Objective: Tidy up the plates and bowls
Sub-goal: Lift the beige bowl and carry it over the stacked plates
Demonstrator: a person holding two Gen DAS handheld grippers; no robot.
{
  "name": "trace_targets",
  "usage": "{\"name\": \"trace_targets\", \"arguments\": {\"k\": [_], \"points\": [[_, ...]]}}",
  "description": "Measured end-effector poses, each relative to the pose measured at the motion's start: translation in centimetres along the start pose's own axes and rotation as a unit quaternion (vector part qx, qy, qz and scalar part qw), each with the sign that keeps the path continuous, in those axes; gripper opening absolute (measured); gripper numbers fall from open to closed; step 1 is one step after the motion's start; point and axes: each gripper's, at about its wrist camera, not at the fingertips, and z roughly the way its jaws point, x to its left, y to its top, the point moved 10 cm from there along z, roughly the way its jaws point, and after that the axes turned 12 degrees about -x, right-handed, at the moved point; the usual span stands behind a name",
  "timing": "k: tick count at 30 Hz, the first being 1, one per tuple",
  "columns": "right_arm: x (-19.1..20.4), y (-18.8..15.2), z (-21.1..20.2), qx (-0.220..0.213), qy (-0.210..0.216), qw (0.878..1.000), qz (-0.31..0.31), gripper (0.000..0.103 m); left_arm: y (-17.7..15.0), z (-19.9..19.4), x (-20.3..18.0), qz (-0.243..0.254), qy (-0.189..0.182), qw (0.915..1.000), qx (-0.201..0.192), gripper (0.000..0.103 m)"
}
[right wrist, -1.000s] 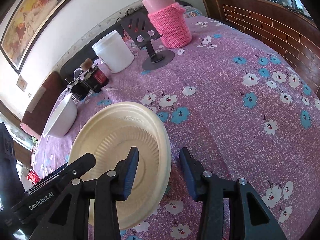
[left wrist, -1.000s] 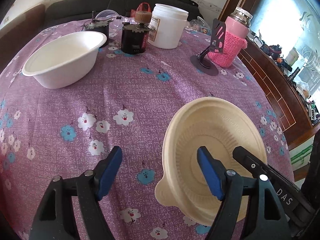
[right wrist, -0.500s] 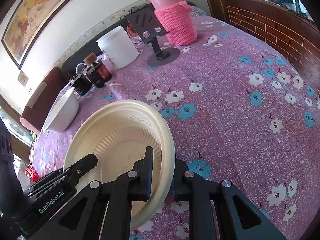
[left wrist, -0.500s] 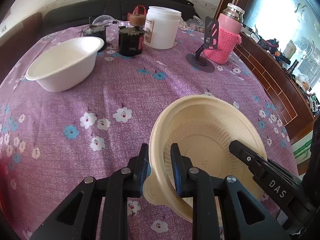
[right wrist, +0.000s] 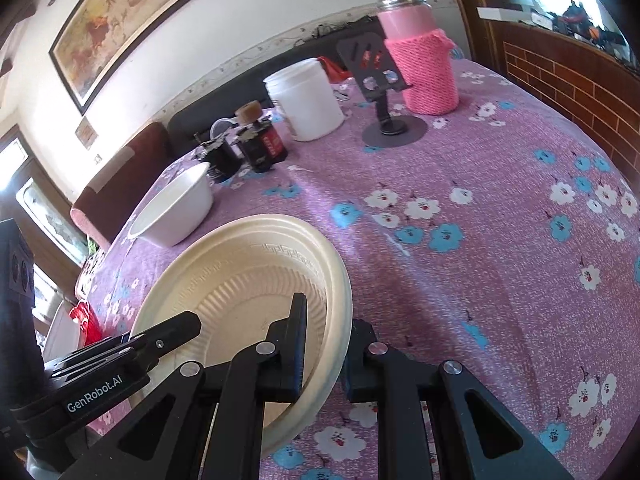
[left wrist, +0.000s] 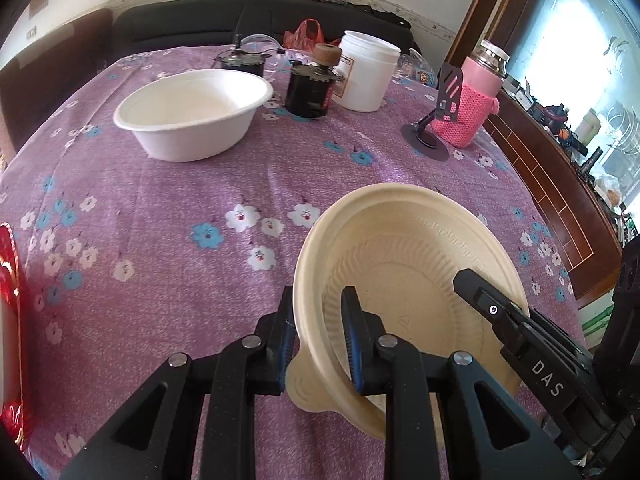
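1. Both pairs of fingers have closed since a second ago, when they stood spread; now our left gripper pinches the near-left rim of the cream plate, and our right gripper pinches the opposite rim; the plate seems lifted and tilted off the cloth, though we cannot be sure.
2. From the fingers, the white bowl lies ahead and to the left, well apart; our left hand is nearer it.
3. We judge that the plate goes toward the bowl next.
4. Between them the bench is bare flowered cloth; jars and the pink flask stand beyond.
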Motion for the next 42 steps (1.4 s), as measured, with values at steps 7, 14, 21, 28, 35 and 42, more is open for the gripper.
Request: {"name": "trace_targets", "arguments": {"k": [7,14,21,28,35,42], "points": [[3.3,0.0,-1.5,-0.032,0.025,0.998,-0.041,0.015,-0.1,-2.7,2.2,-0.018,0.014,0.9996,-0.018,0.021],[6.6,-0.4,-3.3,-0.043,0.035,0.996,-0.063,0.015,0.0,-6.2,4.2,-0.035,0.013,0.9985,-0.040,0.021],[9.6,-0.8,-5.1,-0.038,0.049,0.996,-0.070,0.015,0.2,-10.1,5.8,-0.048,0.003,0.9962,-0.072,0.021],[15.0,-0.5,-7.1,-0.050,0.063,0.989,-0.122,0.016,1.2,-14.2,9.6,-0.089,-0.006,0.9899,-0.109,0.021],[21.0,-1.2,-8.1,-0.051,0.090,0.980,-0.168,0.016,1.5,-17.7,13.6,-0.111,0.010,0.9837,-0.141,0.022],[26.0,-2.4,-8.9,-0.052,0.107,0.969,-0.218,0.016,1.3,-20.9,17.4,-0.133,0.023,0.9762,-0.170,0.022]]}}
